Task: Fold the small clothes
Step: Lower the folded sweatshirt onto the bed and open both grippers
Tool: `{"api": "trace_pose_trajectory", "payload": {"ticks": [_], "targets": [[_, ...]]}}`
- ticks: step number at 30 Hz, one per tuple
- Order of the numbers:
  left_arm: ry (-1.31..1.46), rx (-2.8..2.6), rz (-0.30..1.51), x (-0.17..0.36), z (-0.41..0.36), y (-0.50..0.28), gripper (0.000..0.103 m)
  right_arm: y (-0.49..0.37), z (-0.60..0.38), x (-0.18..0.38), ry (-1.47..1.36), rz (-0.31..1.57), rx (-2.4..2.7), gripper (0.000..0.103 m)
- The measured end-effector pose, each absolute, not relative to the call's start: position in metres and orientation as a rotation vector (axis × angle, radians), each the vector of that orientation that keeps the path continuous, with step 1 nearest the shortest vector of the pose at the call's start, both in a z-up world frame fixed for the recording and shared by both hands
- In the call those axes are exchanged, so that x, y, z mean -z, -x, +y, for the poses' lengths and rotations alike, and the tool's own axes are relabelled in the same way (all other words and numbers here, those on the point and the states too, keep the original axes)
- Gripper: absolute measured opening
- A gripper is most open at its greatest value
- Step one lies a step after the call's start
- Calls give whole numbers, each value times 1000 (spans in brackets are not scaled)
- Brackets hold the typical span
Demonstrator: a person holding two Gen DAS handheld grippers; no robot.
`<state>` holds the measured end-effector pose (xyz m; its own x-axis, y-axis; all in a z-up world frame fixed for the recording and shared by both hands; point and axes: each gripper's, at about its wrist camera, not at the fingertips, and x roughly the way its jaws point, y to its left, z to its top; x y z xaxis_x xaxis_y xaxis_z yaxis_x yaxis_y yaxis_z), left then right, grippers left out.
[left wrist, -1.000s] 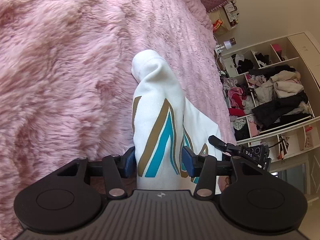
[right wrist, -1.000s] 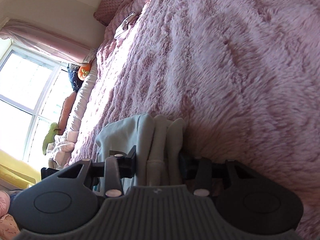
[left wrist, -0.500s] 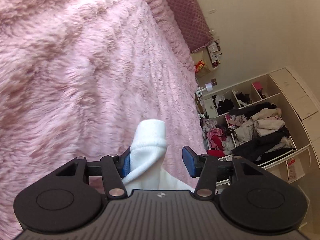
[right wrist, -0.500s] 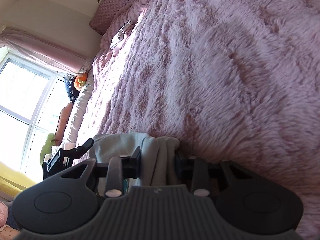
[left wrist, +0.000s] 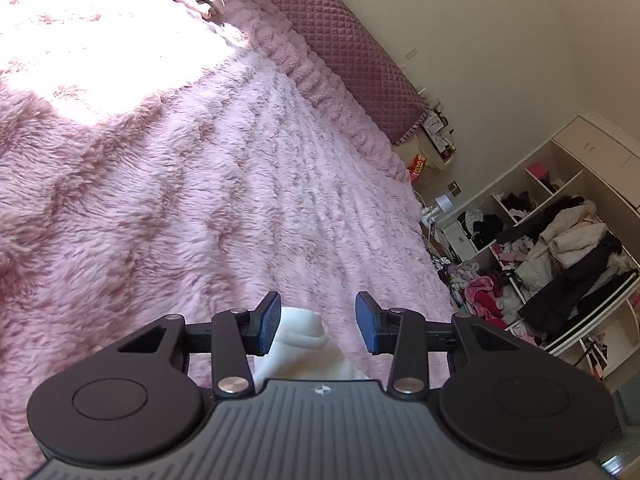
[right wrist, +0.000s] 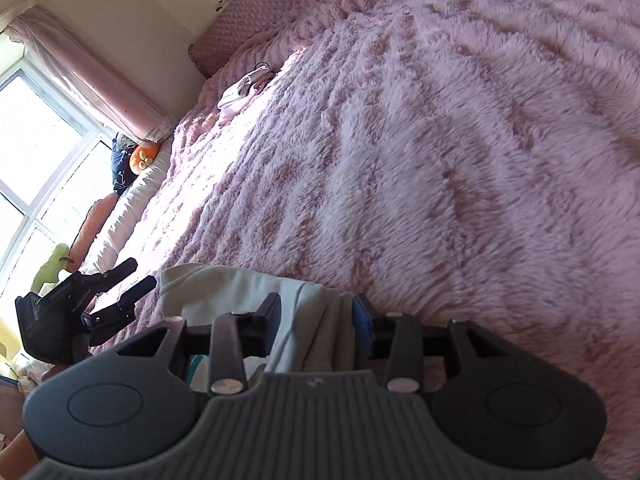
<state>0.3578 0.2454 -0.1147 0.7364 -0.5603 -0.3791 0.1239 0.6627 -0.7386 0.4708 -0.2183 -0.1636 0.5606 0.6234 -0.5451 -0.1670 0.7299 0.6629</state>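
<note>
**A:** ok so where's the garment at right now?

**B:** The white garment (left wrist: 298,338) is lying on the fluffy pink blanket (left wrist: 168,184), right at the near edge of both views. In the left wrist view a rounded cuff-like end of it pokes up between the fingers of the left gripper (left wrist: 316,318). The jaws there are spread wide; the cloth sits against the left blue pad (left wrist: 269,322) but there's a clear gap to the other one, so nothing is pinched.

**A:** and the other hand?

**B:** The right gripper (right wrist: 316,320) has its jaws pulled in on a bunched stack of folds of the same garment (right wrist: 240,292), cloth filling the gap pad to pad. A bit of teal print shows low beside its left finger. The left gripper (right wrist: 76,312) shows at the left edge of that view, near the cloth's far corner.

**A:** anything else around?

**B:** A small pale bundle of clothes (right wrist: 244,88) well up the bed near the quilted pillow (left wrist: 340,44), and open shelves (left wrist: 560,248) stuffed with clothes past the bed.
</note>
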Motion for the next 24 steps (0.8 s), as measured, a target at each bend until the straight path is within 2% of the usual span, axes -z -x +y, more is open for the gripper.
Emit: {"api": "trace_pose_trajectory", "payload": {"ticks": [4,7,11,14,19,20,21,22,24], "targets": [[652,473,684,89,226,-284,46,-412,-232,125,-611,814,-569,41],[614,488,718,84,209,-229,50,-344,-236,109,-560,795,-560,51],[636,485,754,94,188,-168,51,-274,-233,115,-449,823,-489,51],[666,484,739,103,178,-139,51,-241,-223,130,-389,869,-435,37],[749,478,715,118,172,-129,51,-218,-212,147,-339,875,-376,36],[751,466,717,120,171,-128,51,-216,-213,149,-354,873,-373,27],[742,459,724,122,169,-126,51,-216,-213,150,-364,882,-374,12],[735,460,734,124,168,-127,51,-217,-212,149,-361,889,-368,8],[733,448,752,129,167,-127,51,-217,-211,145,-367,889,-358,6]]}}
